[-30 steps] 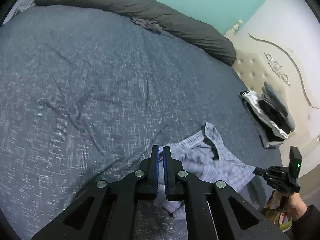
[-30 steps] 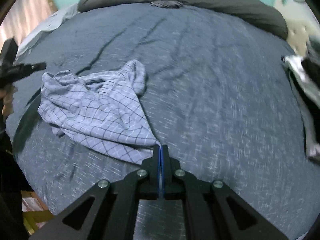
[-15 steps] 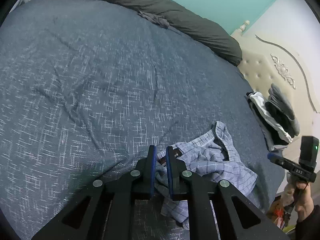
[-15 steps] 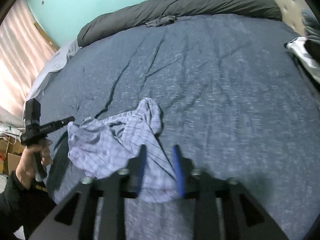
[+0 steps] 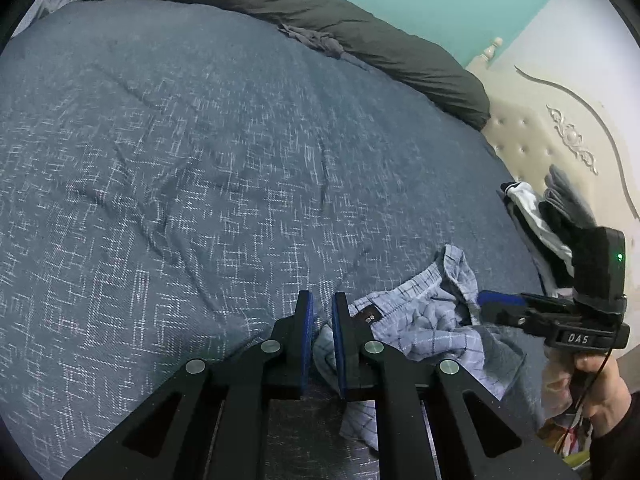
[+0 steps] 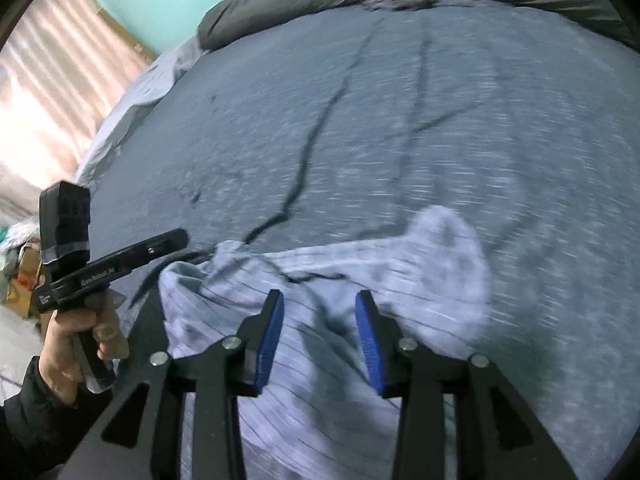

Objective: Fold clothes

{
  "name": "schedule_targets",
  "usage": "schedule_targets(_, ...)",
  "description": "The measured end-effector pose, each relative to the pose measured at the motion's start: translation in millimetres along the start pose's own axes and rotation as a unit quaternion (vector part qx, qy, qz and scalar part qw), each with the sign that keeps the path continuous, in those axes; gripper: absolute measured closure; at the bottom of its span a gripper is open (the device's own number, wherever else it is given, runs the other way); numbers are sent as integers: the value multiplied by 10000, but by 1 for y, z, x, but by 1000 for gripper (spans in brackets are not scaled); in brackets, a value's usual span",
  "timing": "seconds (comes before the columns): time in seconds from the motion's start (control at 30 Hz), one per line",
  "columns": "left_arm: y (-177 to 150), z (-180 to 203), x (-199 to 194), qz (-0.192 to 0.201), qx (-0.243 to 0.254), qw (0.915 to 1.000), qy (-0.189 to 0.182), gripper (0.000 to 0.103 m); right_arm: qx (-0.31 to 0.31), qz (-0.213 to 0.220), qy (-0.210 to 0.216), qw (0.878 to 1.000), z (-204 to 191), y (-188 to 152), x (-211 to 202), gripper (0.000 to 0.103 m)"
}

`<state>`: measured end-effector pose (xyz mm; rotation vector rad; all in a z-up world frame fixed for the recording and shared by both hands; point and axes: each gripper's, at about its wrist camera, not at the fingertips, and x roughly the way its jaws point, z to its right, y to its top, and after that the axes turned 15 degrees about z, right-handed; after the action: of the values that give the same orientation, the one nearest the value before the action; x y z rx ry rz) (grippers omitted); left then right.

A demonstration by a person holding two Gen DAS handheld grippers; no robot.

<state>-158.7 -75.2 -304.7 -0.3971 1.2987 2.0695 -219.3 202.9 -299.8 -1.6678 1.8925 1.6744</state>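
Note:
A light blue checked garment (image 5: 424,320) lies crumpled on the blue-grey bedspread (image 5: 160,160) near the bed's near edge. My left gripper (image 5: 322,300) is shut on a bunched edge of it, and fabric shows between the blue pads. In the right wrist view that gripper (image 6: 180,238) sits at the left corner of the garment (image 6: 420,272). My right gripper (image 6: 320,312) hovers over the cloth with its jaws opening; the fabric lies under them and is not pinched. The left wrist view shows the right gripper (image 5: 492,304) at the garment's right side, held by a hand.
A dark grey rolled duvet (image 5: 360,40) runs along the bed's far edge. A stack of folded clothes (image 5: 536,216) rests by the cream headboard (image 5: 540,140). A pale curtain (image 6: 48,80) and boxes on the floor (image 6: 24,264) lie beyond the left side.
My right gripper let go of the garment's corner, opened and swung left over the cloth. The left gripper kept its place, its pads a little wider apart. The garment is more bunched.

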Motion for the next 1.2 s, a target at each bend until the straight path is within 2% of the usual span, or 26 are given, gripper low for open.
schedule_targets(0.2, 2, -5, -7, 70, -116, 9999, -4, 93, -530, -482, 151, 9973, -26, -9, 34, 60)
schedule_targets(0.23, 3, -7, -9, 78, -122, 9999, 1, 93, -637, -498, 128, 9966, -28, -11, 35, 64)
schedule_targets(0.27, 3, -7, -9, 78, -130, 9999, 4, 93, -714, -492, 101, 9962, -30, -13, 34, 78)
schedule_targets(0.3, 3, -8, -10, 78, -139, 9999, 8, 93, -790, -486, 75, 9957, -31, -15, 33, 89)
schedule_targets(0.4, 2, -9, -9, 72, -184, 9998, 1, 93, -793, -273, 11, 9965, -26, -14, 18, 99)
schedule_targets(0.73, -1, 12, 7, 2, -102, 9999, -59, 92, -772, 406, -449, 9952, 10, -4, -51, 101)
schedule_targets(0.87, -1, 23, 14, -44, -56, 9999, -130, 92, -881, 751, -810, 9900, 27, -7, -81, 101)
schedule_targets(0.97, -2, 37, 24, -100, 18, 9997, -212, 92, -928, 1025, -1253, 9824, 38, -13, -99, 101)
schedule_targets(1.03, -3, 47, 30, -130, 89, 9995, -272, 92, -799, 1188, -1508, 9781, 47, -20, -106, 101)
schedule_targets(1.2, -11, 60, 39, -261, 264, 9984, -436, 92, -211, 1525, -1806, 9714, 68, -34, -108, 101)
